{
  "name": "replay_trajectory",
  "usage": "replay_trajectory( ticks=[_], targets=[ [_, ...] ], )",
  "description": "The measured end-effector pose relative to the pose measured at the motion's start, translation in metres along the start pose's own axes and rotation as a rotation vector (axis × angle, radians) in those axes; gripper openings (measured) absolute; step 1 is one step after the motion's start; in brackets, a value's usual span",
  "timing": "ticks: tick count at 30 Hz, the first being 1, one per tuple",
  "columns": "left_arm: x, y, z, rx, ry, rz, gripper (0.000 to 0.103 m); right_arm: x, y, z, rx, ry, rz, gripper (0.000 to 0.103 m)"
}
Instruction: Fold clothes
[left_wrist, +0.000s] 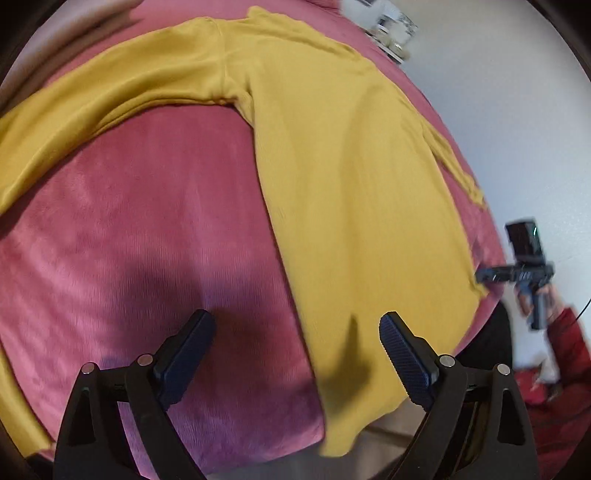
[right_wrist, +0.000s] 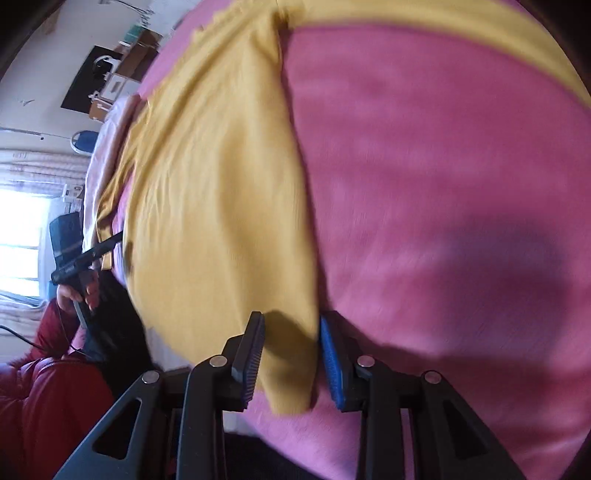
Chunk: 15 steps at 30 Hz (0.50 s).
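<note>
A yellow long-sleeved top (left_wrist: 332, 166) lies spread flat on a pink blanket (left_wrist: 147, 229), one sleeve stretched out to the left. My left gripper (left_wrist: 297, 334) hovers over the hem end of the top with its jaws wide apart and nothing between them. In the right wrist view the same top (right_wrist: 221, 184) runs up the left half of the blanket (right_wrist: 443, 184). My right gripper (right_wrist: 291, 354) stands partly open over the hem corner. The cloth lies in the gap and the pads do not press on it. Both pictures are blurred by motion.
A hand (left_wrist: 546, 299) in a red sleeve holds the other gripper off the bed's right edge. A pale wall and some jars (left_wrist: 391, 29) lie beyond the bed. The right wrist view shows a bright window (right_wrist: 18, 229), boxes (right_wrist: 110, 85) and a red jacket (right_wrist: 44, 406).
</note>
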<state>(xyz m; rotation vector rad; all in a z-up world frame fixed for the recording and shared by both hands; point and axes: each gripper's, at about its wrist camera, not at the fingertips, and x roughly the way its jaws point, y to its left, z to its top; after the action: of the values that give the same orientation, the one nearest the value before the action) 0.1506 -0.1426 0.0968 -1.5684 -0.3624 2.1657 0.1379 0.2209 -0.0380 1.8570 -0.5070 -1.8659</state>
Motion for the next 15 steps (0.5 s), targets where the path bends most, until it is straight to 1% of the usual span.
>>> replay_trajectory(
  ticks=[2,3,6,7,9,10,13,15],
  targets=[
    [0.006,-0.008,-0.007,0.041,0.003,0.040,0.097,0.002,-0.001,-0.005,0.019,-0.029,-0.002,0.031],
    [0.008,-0.013,-0.010,0.061,0.007,0.052,0.101,0.003,-0.001,-0.008,0.047,-0.042,0.005,0.032],
    [0.011,-0.029,-0.022,0.087,0.007,0.045,0.102,0.003,0.001,-0.016,0.093,-0.068,0.017,0.032],
    [0.010,-0.033,-0.024,0.097,0.006,0.030,0.102,0.004,0.005,-0.020,0.082,-0.074,0.019,0.032],
    [0.007,-0.039,-0.030,0.104,0.021,-0.085,0.102,0.005,0.013,-0.026,0.051,-0.087,0.008,0.032],
    [0.006,-0.040,-0.030,0.091,0.027,-0.148,0.102,0.004,0.015,-0.026,0.029,-0.089,0.007,0.032],
    [0.016,-0.040,-0.031,0.072,0.059,-0.197,0.102,0.002,0.014,-0.021,0.022,-0.099,0.021,0.032],
    [0.019,-0.038,-0.029,0.055,0.054,-0.191,0.100,0.004,0.014,-0.021,0.020,-0.109,0.014,0.029]
  ],
)
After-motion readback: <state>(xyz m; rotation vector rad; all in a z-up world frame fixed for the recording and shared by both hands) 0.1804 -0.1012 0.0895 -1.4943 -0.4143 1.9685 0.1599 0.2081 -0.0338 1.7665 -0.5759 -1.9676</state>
